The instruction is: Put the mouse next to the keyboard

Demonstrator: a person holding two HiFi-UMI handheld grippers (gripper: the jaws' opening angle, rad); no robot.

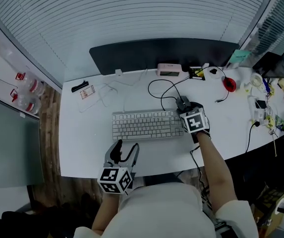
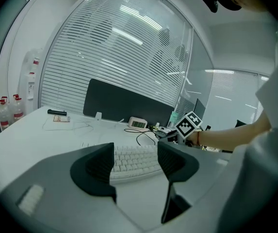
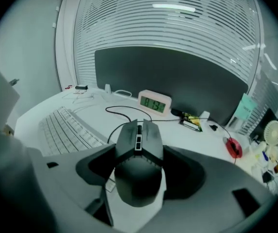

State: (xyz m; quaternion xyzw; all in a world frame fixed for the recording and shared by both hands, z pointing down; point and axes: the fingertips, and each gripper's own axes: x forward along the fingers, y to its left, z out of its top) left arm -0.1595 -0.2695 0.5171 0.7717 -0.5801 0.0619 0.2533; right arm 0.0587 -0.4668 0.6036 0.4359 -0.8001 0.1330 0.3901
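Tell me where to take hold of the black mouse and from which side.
Grip the black wired plastic mouse across its two long flanks, coming from its rounded rear, as the right gripper has it: the flanks fit between the fingers, the back is domed, and the cable leaves the front.

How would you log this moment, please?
right gripper: shut on mouse | mouse: by right end of keyboard | left gripper: open, empty
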